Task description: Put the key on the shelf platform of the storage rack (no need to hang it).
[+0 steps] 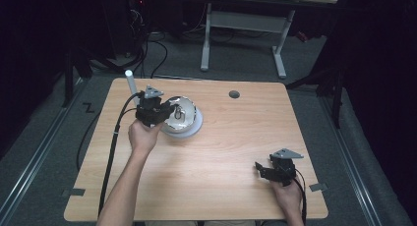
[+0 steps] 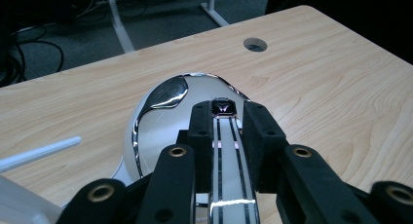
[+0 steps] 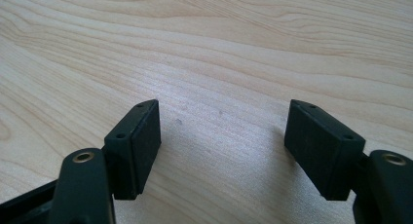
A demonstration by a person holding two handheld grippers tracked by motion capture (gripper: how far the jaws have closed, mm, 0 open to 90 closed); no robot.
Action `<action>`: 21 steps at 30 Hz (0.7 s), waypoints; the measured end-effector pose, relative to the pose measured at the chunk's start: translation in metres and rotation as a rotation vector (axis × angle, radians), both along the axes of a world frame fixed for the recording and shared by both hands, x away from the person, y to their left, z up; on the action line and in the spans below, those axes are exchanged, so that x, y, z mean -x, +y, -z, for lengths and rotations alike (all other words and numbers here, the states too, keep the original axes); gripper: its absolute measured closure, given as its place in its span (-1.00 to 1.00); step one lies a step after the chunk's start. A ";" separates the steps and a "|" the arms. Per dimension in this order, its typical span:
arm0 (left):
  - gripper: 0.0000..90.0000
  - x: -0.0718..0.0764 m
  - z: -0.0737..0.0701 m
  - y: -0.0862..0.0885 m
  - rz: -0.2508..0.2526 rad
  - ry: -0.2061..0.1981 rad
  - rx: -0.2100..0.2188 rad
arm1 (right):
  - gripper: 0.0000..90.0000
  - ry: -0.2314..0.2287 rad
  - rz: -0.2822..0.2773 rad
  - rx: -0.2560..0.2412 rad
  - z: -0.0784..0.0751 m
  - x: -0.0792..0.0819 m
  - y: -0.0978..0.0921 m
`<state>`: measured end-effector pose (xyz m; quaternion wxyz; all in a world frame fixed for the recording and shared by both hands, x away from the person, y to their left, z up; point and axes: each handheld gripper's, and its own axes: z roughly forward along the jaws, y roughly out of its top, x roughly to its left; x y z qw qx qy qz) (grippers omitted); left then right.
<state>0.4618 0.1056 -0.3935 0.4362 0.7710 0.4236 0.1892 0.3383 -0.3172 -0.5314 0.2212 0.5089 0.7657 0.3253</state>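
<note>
In the left gripper view, the left gripper (image 2: 225, 124) has its two black fingers (image 2: 202, 131) clenched on a narrow chrome handle (image 2: 229, 156) marked with two dark stripes, which runs up between them to a small dark end cap. The handle belongs to a shiny chrome dome-shaped lid (image 2: 168, 112), white and mirror-like, sitting on the counter (image 2: 331, 97) just beyond the fingers. In the high view the left gripper (image 1: 164, 113) is at the lid (image 1: 184, 113), which rests on a white round base (image 1: 194, 130) toward the far left of the counter (image 1: 236, 152); a white upright rod (image 1: 130, 83) stands just behind the gripper, and a black cable (image 1: 112, 147) trails from it toward the near edge. The right gripper (image 3: 221, 131) has its fingers (image 3: 139, 141) released, spread wide with bare wood between them, holding nothing. In the high view the right gripper (image 1: 263, 169) sits low near the counter's near right corner, well apart from the lid. A small round hole (image 1: 234, 94) lies near the far edge.
</note>
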 end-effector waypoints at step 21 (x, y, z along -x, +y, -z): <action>0.66 -0.017 0.024 -0.018 -0.029 0.020 -0.030 | -0.34 0.002 -0.001 0.002 0.000 0.000 0.000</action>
